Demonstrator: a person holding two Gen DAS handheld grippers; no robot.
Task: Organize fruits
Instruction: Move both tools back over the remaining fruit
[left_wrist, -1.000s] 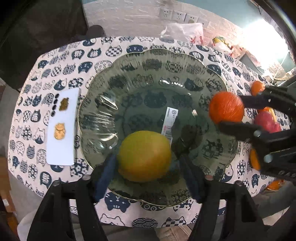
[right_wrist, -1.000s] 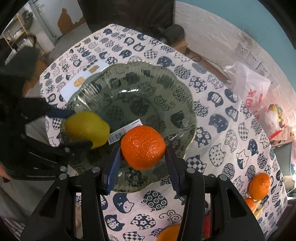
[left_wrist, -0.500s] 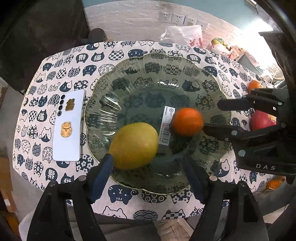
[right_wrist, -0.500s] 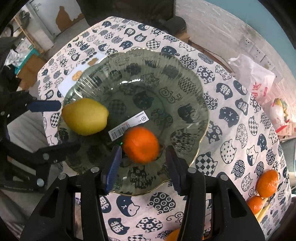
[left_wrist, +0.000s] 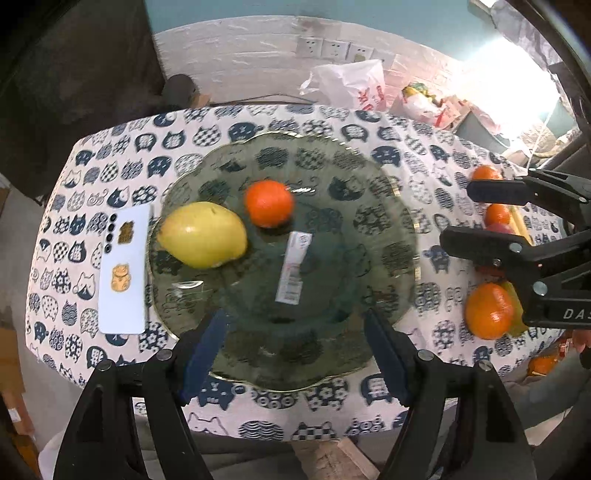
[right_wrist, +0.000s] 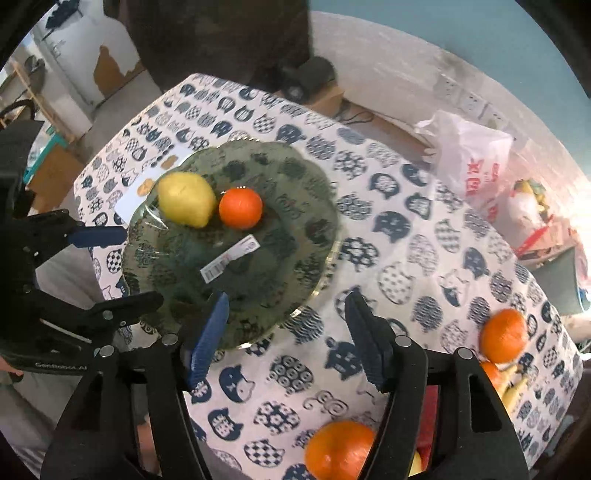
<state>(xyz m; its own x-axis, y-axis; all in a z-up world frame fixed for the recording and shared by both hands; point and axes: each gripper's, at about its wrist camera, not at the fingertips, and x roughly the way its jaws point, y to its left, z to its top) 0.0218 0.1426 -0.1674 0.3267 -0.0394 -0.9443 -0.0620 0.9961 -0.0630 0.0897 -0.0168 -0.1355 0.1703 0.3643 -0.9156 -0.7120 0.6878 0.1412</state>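
Note:
A green glass plate (left_wrist: 369, 206) (right_wrist: 303, 206) lies on the cat-print tablecloth. A yellow pear-like fruit (left_wrist: 203, 234) (right_wrist: 186, 199) and an orange (left_wrist: 269, 203) (right_wrist: 241, 208) rest in it, side by side. My left gripper (left_wrist: 295, 343) is open and empty above the plate's near rim. My right gripper (right_wrist: 286, 339) is open and empty over the cloth just right of the plate; it also shows in the left wrist view (left_wrist: 469, 214). More oranges (left_wrist: 489, 315) (right_wrist: 504, 335) and a red fruit (left_wrist: 498, 228) lie at the table's right.
A white phone (left_wrist: 123, 273) lies left of the plate. A barcode sticker (left_wrist: 293, 271) is on the plate's middle. Plastic bags (left_wrist: 347, 85) stand behind the table by the wall. The table's front edge is under my left gripper.
Both grippers let go of their fruit and drew back from the plate. The yellow fruit and the orange now lie in the plate. The right gripper moved right, off the plate.

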